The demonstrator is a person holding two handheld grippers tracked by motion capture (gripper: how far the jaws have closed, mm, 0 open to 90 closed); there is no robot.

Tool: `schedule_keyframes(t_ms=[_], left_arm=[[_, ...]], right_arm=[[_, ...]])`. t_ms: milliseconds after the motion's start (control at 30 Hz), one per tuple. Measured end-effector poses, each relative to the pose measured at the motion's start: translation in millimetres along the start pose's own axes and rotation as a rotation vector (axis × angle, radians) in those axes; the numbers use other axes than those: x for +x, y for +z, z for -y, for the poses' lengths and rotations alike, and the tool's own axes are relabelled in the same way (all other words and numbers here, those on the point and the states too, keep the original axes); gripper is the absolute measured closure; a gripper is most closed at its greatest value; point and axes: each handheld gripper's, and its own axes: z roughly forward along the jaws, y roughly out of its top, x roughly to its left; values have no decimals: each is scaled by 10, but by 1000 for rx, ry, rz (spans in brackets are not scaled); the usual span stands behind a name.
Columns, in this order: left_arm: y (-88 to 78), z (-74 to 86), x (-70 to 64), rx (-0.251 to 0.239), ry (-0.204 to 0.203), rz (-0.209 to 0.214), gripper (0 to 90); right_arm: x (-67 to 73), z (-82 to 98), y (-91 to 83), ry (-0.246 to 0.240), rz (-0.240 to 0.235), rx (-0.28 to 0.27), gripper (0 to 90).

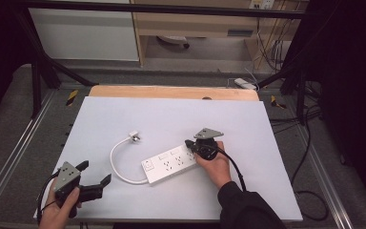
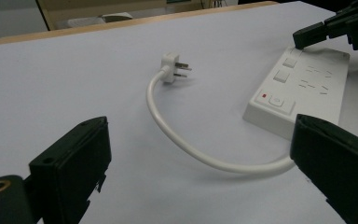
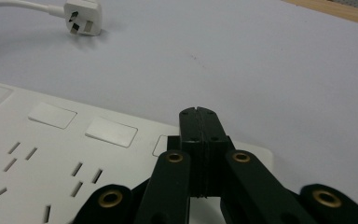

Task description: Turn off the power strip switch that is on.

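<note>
White plastic power strip (image 1: 170,165) lies a little right of centre on a pale grey table (image 1: 124,119), angled so its far end points up and to the right. Its short white cord (image 1: 119,164) leaves the near left end, loops out to the left and curls back to the plug (image 1: 134,137), which rests loose on the table, unconnected, just beyond the strip. The right gripper (image 1: 188,143) comes down on the strip's far right end with its jaws pressed fully together and nothing between them; in the right gripper view the joined tips (image 3: 199,122) sit over the last rocker switch in the row, which suggests the closed jaws serve as a single blunt finger for pressing that switch. The hand behind it rests close against the strip's end, likely for steadiness. The left gripper (image 1: 95,175) waits near the table's front left corner, well apart from the strip, with its jaws spread wide and empty, aimed across the table at the cord. Bare surface surrounds the strip on all sides, with most room to the left and at the far edge; the strip's right end has a fair margin before the table's right edge.
</note>
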Motion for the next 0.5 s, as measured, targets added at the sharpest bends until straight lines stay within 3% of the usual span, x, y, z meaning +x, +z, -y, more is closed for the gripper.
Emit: schedule_keyframes(t_ms=[500], left_arm=[[0,0,-2,0,0,1,51]], right_arm=[[3,25,3,0,-17,-15,900]])
